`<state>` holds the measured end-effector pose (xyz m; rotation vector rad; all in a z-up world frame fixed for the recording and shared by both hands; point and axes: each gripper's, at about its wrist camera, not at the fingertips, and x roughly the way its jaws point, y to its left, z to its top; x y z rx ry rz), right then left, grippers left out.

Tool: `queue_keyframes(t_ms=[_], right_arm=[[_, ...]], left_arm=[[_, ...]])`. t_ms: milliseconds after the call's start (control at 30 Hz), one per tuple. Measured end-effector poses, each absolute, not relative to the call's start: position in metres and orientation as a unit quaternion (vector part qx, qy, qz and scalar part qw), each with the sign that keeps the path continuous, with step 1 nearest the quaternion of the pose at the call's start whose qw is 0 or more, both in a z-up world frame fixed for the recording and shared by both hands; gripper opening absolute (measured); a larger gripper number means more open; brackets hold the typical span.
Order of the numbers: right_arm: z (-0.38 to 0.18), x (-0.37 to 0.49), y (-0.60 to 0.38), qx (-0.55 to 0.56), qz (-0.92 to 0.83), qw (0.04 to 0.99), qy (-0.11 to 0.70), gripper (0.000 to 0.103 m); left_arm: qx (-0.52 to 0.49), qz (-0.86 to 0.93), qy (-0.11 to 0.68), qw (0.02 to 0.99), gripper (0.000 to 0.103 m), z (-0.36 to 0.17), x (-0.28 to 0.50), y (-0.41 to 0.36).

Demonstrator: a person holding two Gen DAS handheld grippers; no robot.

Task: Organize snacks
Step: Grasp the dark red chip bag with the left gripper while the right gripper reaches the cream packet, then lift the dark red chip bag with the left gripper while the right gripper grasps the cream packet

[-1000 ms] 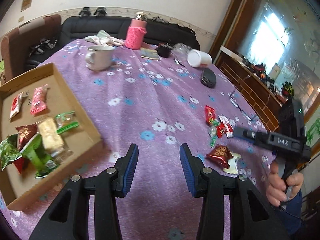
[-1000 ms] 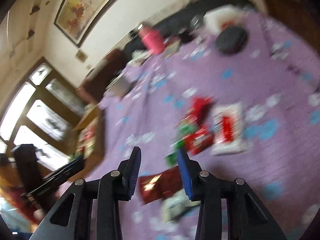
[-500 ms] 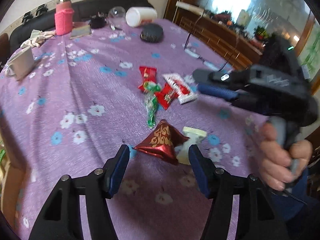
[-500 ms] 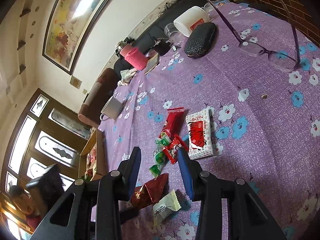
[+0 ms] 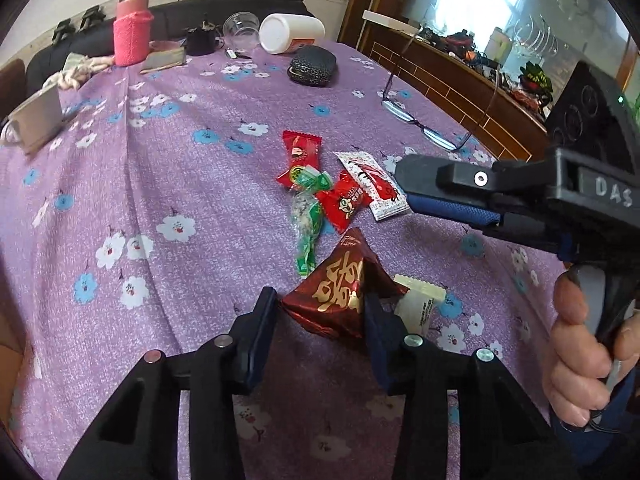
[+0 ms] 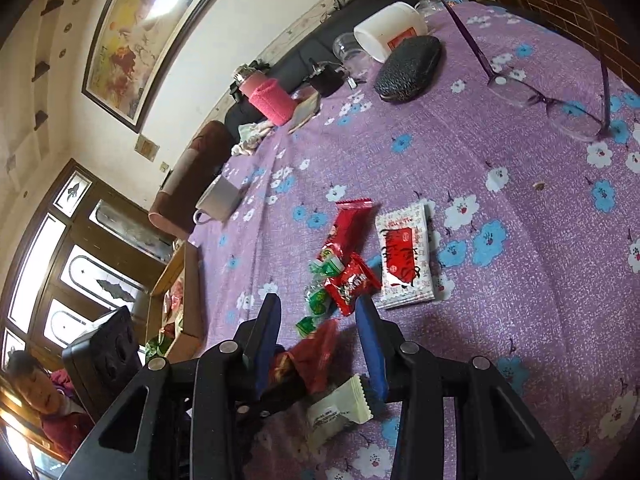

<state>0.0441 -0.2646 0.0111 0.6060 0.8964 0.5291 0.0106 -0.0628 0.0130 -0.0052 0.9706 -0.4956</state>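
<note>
A dark red pyramid snack packet (image 5: 340, 292) lies on the purple flowered tablecloth between the fingers of my left gripper (image 5: 320, 312); the jaws stand close on both sides of it, touching or nearly so. It also shows in the right wrist view (image 6: 308, 356). A pale wrapped candy (image 5: 418, 300) lies beside it. Red packets (image 5: 344, 202), a white-red sachet (image 5: 372, 184) and green candies (image 5: 308, 220) lie beyond. My right gripper (image 6: 318, 312) is open and empty, hovering above the snacks; it also shows in the left wrist view (image 5: 452, 200). The cardboard box (image 6: 188, 280) with snacks stands far left.
Glasses (image 5: 420, 120), a black case (image 5: 312, 66), a tipped white jar (image 5: 290, 32), a pink bottle (image 5: 132, 28), a clear cup (image 5: 240, 28) and a mug (image 5: 36, 120) stand on the far part of the table. A wooden cabinet (image 5: 460, 92) runs along the right.
My left gripper swung right from the box side to the loose snacks, moved forward around the dark red pyramid packet and narrowed on it. My right gripper stays open above the pile.
</note>
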Motion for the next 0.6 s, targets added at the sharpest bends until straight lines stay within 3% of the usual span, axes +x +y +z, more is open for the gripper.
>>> queue_keyframes(t_ms=[600], right_arm=[[0.001,0.042,-0.25,0.232,0.206,0.824,0.474,0.045]], left_arm=[[-0.072,-0.136,0.443,0.883,0.04,0.019,0.005,0.032]])
